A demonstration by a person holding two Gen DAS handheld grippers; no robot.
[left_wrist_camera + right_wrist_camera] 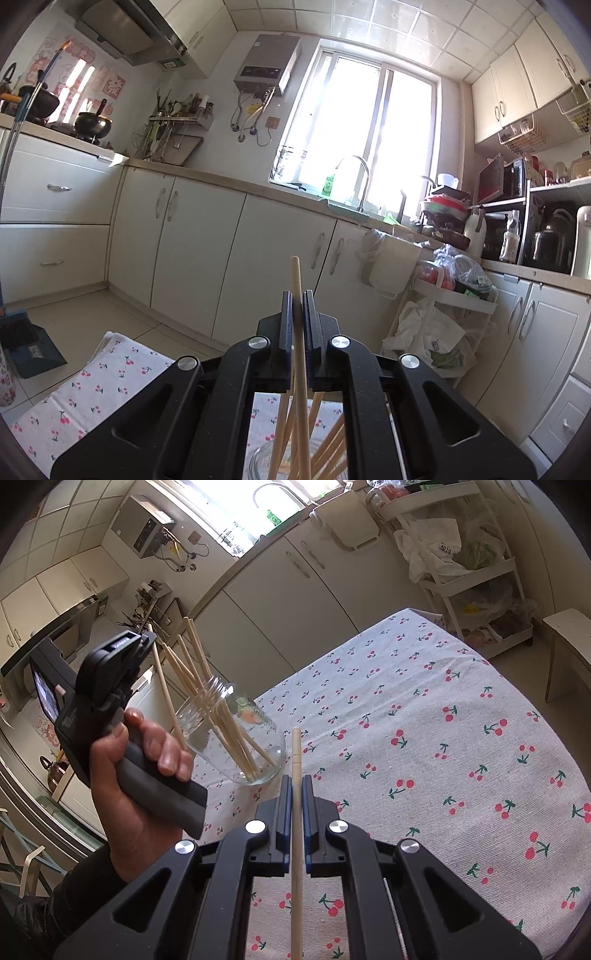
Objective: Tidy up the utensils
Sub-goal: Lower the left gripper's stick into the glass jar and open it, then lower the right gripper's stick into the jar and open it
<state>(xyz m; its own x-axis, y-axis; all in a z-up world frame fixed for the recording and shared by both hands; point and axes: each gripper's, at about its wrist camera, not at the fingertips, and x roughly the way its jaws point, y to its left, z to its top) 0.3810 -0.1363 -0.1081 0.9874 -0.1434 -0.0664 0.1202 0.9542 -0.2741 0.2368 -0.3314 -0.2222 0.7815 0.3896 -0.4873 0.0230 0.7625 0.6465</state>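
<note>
My right gripper [294,779] is shut on a single wooden chopstick [295,746], whose tip sticks out past the jaws above the cherry-print tablecloth [443,738]. Left of it stands a clear glass jar [258,738] holding several chopsticks. A person's hand holds my left gripper [146,642] above and left of the jar. In the left wrist view that gripper [297,295] is shut on another chopstick [295,273], which slants down toward the jar [258,458] below. Whether its lower end is inside the jar I cannot tell.
Cream cabinets [192,251] and a sink counter [351,210] run past the table's far edge. A white trolley rack [480,572] with bags stands at the far right corner, a stool [565,635] beside it. A dustpan [29,350] sits on the floor to the left.
</note>
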